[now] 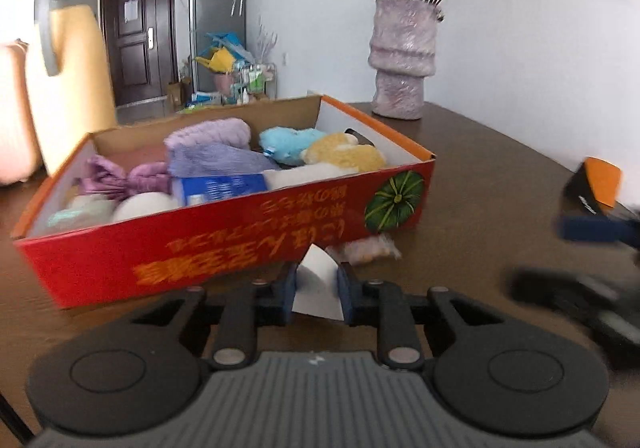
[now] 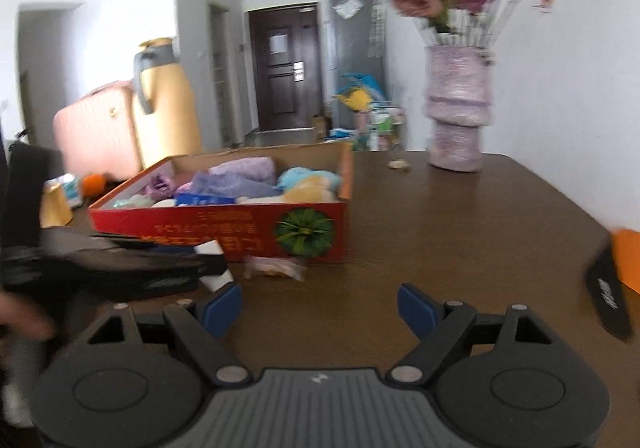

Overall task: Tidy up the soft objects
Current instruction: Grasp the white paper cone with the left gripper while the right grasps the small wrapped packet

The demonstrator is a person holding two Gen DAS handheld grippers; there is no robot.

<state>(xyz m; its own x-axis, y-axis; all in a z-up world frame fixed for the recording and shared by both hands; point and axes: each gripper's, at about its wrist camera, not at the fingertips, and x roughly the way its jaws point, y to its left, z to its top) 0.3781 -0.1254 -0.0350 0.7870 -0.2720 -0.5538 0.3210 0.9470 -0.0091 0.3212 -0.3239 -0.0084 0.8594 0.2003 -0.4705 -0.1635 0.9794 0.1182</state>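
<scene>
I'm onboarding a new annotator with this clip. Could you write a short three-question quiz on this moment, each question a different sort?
1. True or false: the left tongs are closed on a white folded piece.
2. What lies on the table in front of the red box: A) a small clear packet, B) a spoon, C) a cup?
3. Fill in: the right tongs are ____ and hold nothing.

Key:
1. True.
2. A, the clear packet lies by the box's near wall, below the green pumpkin picture.
3. Open.
</scene>
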